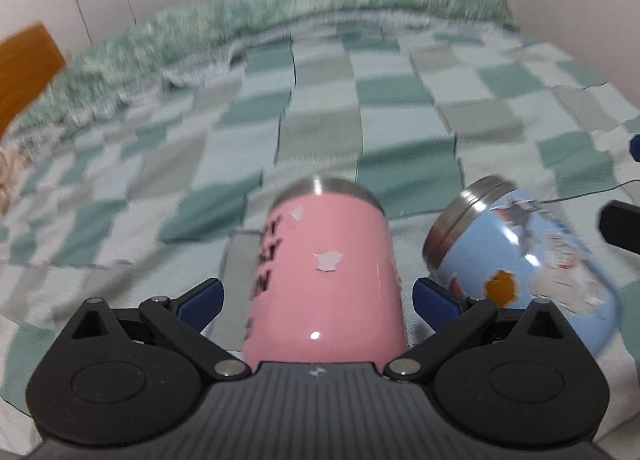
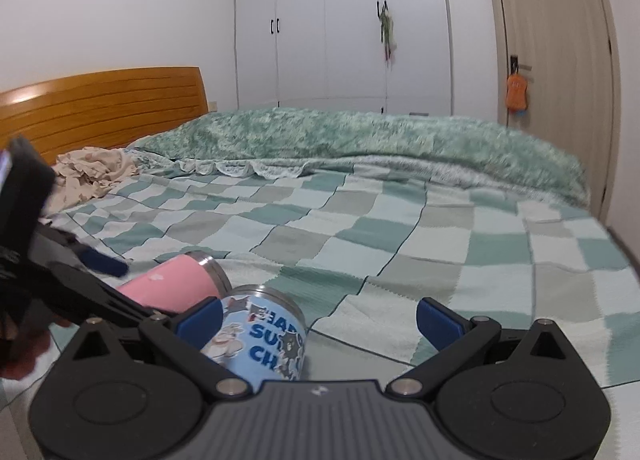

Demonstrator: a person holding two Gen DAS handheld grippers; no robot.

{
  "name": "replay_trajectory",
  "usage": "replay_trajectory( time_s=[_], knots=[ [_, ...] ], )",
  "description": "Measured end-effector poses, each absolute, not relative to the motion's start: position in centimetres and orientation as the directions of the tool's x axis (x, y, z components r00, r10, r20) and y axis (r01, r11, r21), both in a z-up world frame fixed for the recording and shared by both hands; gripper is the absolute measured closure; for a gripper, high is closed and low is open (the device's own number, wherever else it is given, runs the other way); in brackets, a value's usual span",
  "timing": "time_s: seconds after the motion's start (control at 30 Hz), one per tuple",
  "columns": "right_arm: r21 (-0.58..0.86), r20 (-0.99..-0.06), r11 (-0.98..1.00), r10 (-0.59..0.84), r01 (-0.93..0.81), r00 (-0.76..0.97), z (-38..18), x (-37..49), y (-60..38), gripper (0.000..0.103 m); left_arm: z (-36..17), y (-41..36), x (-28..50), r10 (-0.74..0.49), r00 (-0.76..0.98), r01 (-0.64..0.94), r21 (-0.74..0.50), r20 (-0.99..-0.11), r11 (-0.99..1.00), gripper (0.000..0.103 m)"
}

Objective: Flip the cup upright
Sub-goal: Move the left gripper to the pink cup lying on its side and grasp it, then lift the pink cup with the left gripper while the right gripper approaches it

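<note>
A pink cup [image 1: 324, 280] with a steel rim lies on its side on the checked bedspread [image 1: 360, 120], rim pointing away. It lies between the open fingers of my left gripper [image 1: 316, 298], which do not touch it. A blue cartoon cup [image 1: 532, 260] lies on its side just right of it. In the right wrist view the blue cup [image 2: 264, 336] lies by the left finger of my open right gripper [image 2: 320, 320], and the pink cup [image 2: 176, 284] lies behind it, with the left gripper [image 2: 80, 280] over it.
A fluffy green blanket [image 2: 360, 140] is bunched along the far side of the bed. A wooden headboard [image 2: 100, 100] and crumpled beige cloth [image 2: 88, 172] are at the left. White wardrobes [image 2: 340, 28] and a door [image 2: 552, 60] stand behind.
</note>
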State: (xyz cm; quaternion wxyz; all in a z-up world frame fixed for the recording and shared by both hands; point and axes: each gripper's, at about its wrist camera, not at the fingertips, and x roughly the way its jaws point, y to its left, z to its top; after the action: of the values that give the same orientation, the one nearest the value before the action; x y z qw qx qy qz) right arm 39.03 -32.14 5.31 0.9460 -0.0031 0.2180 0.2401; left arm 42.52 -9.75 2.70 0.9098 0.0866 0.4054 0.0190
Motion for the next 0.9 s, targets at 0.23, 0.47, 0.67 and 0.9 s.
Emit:
replay_trajectory(
  time_s=[0.23,0.47,0.67,0.9],
  knots=[
    [0.155,-0.422,0.874,0.481,-0.461,0.768,3.9,39.3,-32.6,0.0,2.1,-8.1,43.5,0.021,0.6,0.007,0.032,-0.799,0.999,0.019],
    [0.15,-0.391,0.875,0.481,-0.461,0.785,6.4,34.6,-32.3,0.0,4.3,-7.8,39.2,-0.003,0.594,0.01,0.004,-0.804,1.0,0.019],
    [0.141,-0.377,0.884,0.464,-0.445,0.802,8.7,27.2,-32.0,0.0,7.4,-8.5,31.8,-0.058,0.618,0.072,-0.017,-0.784,0.997,0.019],
    [0.096,-0.429,0.916,0.39,-0.389,0.815,8.1,18.2,-31.3,0.0,7.0,-10.1,23.8,-0.132,0.61,0.147,-0.053,-0.781,0.988,0.019]
  ],
)
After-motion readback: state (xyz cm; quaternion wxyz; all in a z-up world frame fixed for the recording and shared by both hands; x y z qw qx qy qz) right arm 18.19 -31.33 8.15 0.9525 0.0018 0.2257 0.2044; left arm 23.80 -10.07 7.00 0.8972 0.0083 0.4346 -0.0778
